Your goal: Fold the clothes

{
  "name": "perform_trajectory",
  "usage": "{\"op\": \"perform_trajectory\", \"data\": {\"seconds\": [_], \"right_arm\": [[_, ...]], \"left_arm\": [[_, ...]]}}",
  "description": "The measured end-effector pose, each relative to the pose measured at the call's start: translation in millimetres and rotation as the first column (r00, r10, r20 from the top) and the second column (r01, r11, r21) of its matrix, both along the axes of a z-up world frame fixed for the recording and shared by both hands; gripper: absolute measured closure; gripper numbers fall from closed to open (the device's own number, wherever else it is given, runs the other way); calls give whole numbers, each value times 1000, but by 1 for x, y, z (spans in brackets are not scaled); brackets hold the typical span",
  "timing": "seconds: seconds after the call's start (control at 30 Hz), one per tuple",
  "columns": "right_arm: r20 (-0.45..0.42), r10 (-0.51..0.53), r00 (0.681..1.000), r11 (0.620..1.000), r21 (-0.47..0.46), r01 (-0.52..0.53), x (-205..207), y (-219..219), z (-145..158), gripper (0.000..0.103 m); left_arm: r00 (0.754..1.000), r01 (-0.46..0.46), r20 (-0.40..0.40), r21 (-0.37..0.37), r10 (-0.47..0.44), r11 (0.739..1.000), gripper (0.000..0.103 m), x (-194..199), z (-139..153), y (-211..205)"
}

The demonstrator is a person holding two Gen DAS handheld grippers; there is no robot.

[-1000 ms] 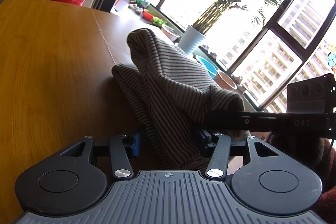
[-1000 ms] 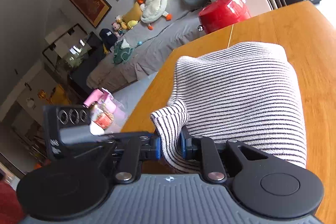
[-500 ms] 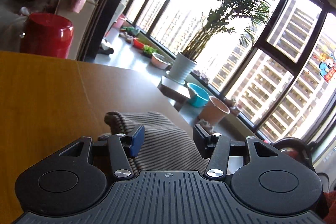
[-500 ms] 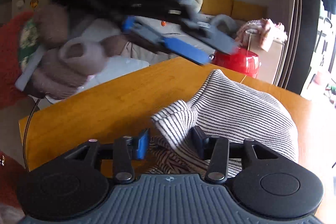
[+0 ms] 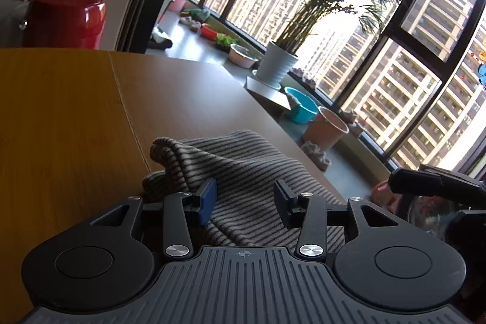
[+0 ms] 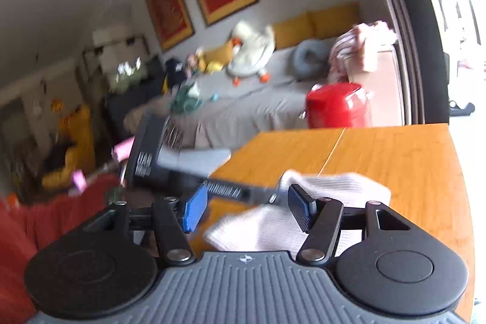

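The striped garment (image 5: 243,166) lies loosely folded on the table (image 5: 76,117), both grippers' jaws open and empty, tidying likely left.

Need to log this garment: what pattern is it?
Thin dark stripes on light fabric; the garment shows best in the left wrist view.

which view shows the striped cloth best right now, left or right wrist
The left wrist view. There the striped cloth is sharp, its stripes and folded hump clear on the wooden table. The right wrist view is motion-blurred: the cloth reads as a pale smear, its stripes washed out.
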State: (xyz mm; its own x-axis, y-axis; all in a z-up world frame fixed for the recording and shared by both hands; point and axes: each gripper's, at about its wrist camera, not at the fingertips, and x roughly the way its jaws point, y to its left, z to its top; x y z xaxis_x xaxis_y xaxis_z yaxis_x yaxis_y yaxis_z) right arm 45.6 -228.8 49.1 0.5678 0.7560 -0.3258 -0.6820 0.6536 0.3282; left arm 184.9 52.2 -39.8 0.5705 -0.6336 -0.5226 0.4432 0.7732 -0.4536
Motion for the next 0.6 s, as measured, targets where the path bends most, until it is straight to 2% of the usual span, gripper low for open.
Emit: {"op": "perform_trajectory", "data": {"seconds": [0.03,0.1,0.13,0.27,0.33,0.47,0.6], "right_arm": [[-11,5,1000,1000,-4,-5,4,2,-3,43],[-53,51,997,997,-56,-54,16,20,-19,43],[-48,63,997,993,-100,-68,18,30,-28,43],[85,88,992,939,-339,-54,6,71,-61,39],[58,89,994,944,-322,-66,10,69,-54,39],[-46,92,995,974,-202,-99,26,37,-32,41],[-57,-8,998,993,-116,1,41,1,-12,41]], "left_arm": [[1000,1,2,0,-1,1000,57,-1,0,0],[1000,2,3,-1,-2,1000,57,-1,-1,2],[1000,2,3,-2,-2,1000,57,-2,-1,3],[1000,-5,7,8,5,1000,56,-3,-3,4],[1000,-2,8,4,2,1000,56,-3,-4,5],[1000,1,19,-5,-1,1000,56,-3,-6,7],[999,5,43,-9,-4,1000,55,-6,-9,8]]}}
